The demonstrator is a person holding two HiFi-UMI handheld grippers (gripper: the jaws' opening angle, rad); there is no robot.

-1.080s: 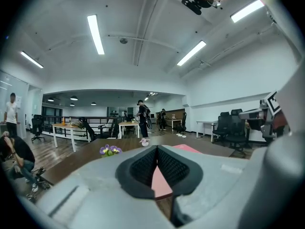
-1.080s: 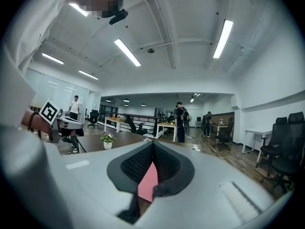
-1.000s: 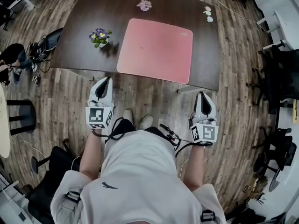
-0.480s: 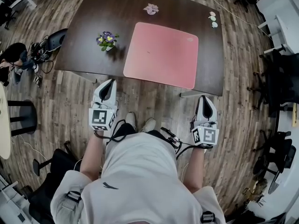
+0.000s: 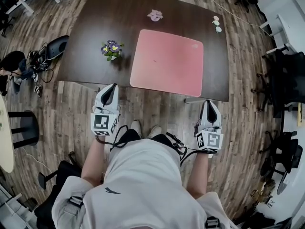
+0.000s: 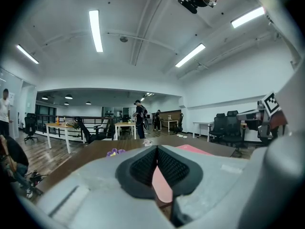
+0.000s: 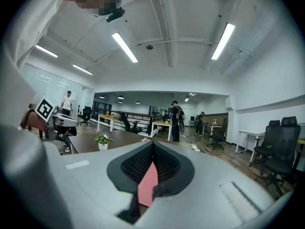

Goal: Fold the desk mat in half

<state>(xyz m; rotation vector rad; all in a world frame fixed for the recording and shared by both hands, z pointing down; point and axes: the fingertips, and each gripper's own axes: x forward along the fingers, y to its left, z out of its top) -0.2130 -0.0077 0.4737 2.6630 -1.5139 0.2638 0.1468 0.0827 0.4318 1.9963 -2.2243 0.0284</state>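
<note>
Pink rectangular desk mat [image 5: 167, 63] lies flat and unfolded on the dark brown wooden counter [image 5: 95, 23], with a small potted purple flower [image 5: 111, 49] near its left side. Both grippers hang short of the counter's near edge, well apart from the mat: left gripper [image 5: 110, 89] jaws pressed together on nothing, right gripper [image 5: 209, 104] same, closed and empty.

My jaws, both pairs, just short of tabletop [image 5: 88, 30] near edge, over bare floor [image 5: 162, 108]; nothing between them and edge. Ahead of left gripper [image 5: 111, 87]: flower pot [image 5: 111, 50], just left of desk mat [image 5: 167, 62], bars straight reach. Ahead of right gripper [image 5: 209, 102]: mat's near right corner, way open. Beyond mat: small pink item [image 5: 155, 15], pale bits [image 5: 217, 24] at far right corner. Chairs [image 5: 289, 75] right of right jaws.
</note>
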